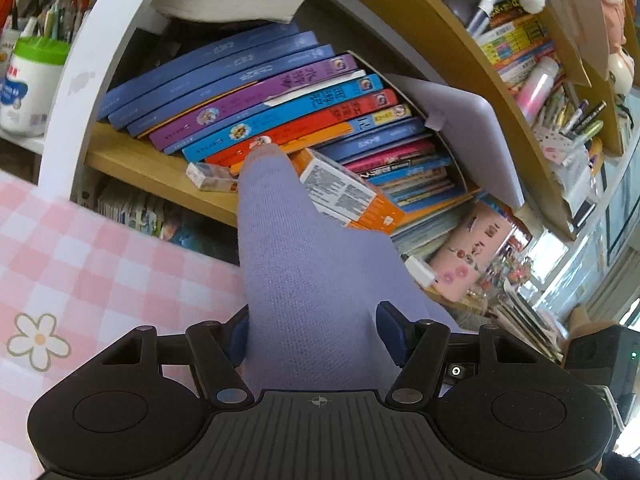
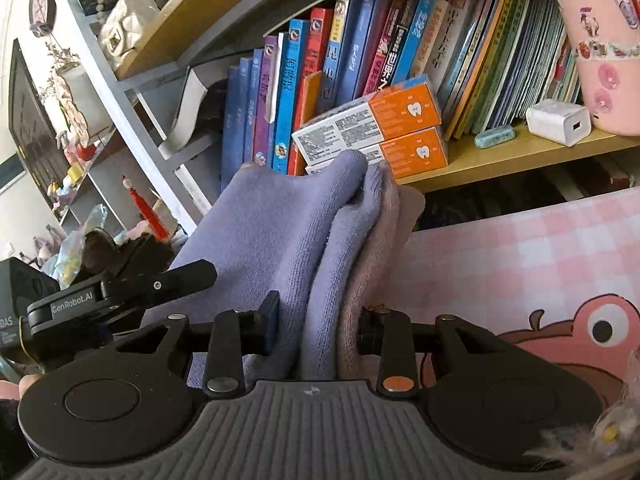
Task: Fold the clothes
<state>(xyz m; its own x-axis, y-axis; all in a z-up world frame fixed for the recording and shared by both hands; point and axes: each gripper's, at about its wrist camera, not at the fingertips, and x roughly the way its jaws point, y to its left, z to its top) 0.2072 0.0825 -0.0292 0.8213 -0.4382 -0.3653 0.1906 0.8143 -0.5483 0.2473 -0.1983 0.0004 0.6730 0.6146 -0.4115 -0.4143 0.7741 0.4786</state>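
Observation:
A lavender knitted garment (image 1: 304,264) with a pink edge stands up between both grippers, lifted above the pink checked table cover (image 1: 80,264). My left gripper (image 1: 312,332) is shut on one bunched part of it, and the cloth hides the fingertips. In the right wrist view the same garment (image 2: 280,232) shows as several folded layers, lavender outside and pale pink (image 2: 372,264) on the right. My right gripper (image 2: 316,328) is shut on those layers. The left gripper's body (image 2: 120,292) sits close by at the left.
A wooden bookshelf (image 1: 152,168) packed with upright books (image 2: 320,60) stands right behind the garment. Orange boxes (image 2: 384,120) and a white charger (image 2: 558,120) lie on the shelf. The checked cover (image 2: 520,260) with a cartoon print spreads to the right.

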